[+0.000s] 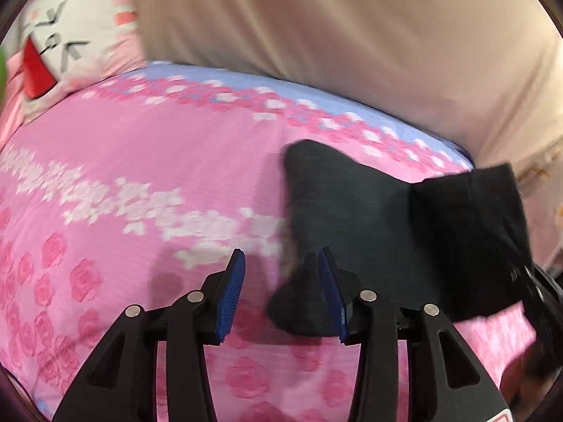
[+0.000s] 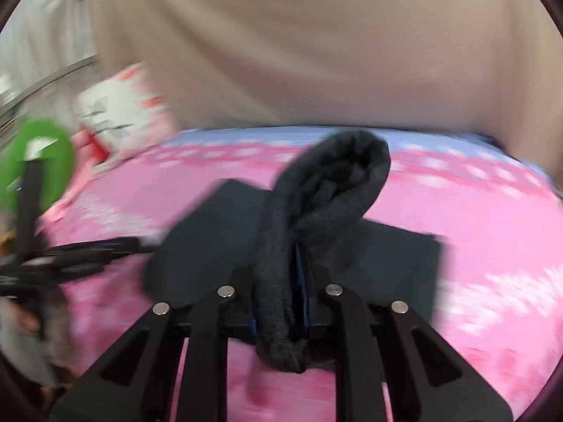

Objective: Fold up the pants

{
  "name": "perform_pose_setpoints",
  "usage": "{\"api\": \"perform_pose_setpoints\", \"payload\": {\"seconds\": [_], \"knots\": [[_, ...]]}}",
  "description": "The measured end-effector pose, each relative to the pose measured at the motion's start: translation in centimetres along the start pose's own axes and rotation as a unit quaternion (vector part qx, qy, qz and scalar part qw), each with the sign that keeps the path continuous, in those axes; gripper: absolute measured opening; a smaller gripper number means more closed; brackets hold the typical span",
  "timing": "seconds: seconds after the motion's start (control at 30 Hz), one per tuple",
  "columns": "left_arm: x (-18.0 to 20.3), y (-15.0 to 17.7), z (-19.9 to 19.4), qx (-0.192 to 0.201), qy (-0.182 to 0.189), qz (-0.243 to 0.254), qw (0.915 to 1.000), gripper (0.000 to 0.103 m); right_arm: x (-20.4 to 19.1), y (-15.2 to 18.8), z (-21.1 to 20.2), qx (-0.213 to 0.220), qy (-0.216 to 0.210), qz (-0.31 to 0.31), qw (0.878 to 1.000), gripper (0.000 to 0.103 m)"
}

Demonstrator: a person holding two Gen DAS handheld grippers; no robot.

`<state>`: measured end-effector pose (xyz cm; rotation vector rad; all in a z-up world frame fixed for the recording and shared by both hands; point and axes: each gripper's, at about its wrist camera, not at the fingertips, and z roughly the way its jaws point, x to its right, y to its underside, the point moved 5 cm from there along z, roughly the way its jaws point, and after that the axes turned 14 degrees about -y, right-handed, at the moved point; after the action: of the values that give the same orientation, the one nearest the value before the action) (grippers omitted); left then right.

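Dark pants (image 1: 352,211) lie on a pink flowered bedspread (image 1: 140,176). My left gripper (image 1: 281,281) hovers open just over their near left corner; its blue pads (image 1: 232,292) press on nothing. At the right edge of this view a flap of the pants (image 1: 468,239) is lifted. In the right wrist view my right gripper (image 2: 299,274) is shut on a bunched roll of the pants (image 2: 334,183), raised above the flat part (image 2: 211,232). The left gripper (image 2: 116,248) shows blurred at the left, beside the cloth's edge.
A white and pink cat-face pillow (image 1: 77,35) lies at the bed's far left corner, also seen as the pillow (image 2: 119,112). A beige curtain (image 1: 316,17) hangs behind the bed's far edge. A green tag (image 2: 35,161) sits on the left gripper.
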<state>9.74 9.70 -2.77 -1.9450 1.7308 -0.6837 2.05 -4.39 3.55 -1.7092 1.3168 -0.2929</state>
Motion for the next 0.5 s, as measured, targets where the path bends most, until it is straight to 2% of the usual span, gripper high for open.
{"api": "perform_pose_setpoints", "payload": {"seconds": [0.07, 0.13, 0.27, 0.33, 0.4, 0.43, 0.5], "knots": [[-2.5, -0.4, -0.1, 0.006, -0.021, -0.037, 0.9991, 0.041, -2.6, -1.3, 2.6, -0.009, -0.045, -0.014, 0.999, 0.014], [-6.0, -0.8, -1.0, 0.012, -0.042, -0.078, 0.9960, 0.041, -5.5, -4.0, 5.0, -0.012, -0.098, -0.025, 0.995, 0.013], [-11.7, -0.7, -3.1, 0.032, -0.092, -0.109, 0.9893, 0.041, -11.3, -10.5, 9.3, -0.003, -0.208, -0.026, 0.978, 0.012], [-14.2, -0.3, -3.6, 0.032, -0.106, -0.126, 0.9859, 0.041, -13.7, -12.3, 10.4, 0.000, -0.246, -0.020, 0.969, 0.012], [-15.6, 0.1, -3.8, 0.029, -0.112, -0.134, 0.9842, 0.041, -15.2, -12.5, 11.5, -0.003, -0.266, -0.005, 0.964, 0.012], [-16.1, 0.3, -3.8, 0.027, -0.113, -0.136, 0.9838, 0.041, -15.6, -12.6, 12.4, -0.012, -0.284, 0.014, 0.959, 0.012], [-16.4, 0.5, -3.8, 0.025, -0.110, -0.138, 0.9840, 0.041, -15.3, -12.5, 12.6, -0.015, -0.292, 0.025, 0.956, 0.012]]}}
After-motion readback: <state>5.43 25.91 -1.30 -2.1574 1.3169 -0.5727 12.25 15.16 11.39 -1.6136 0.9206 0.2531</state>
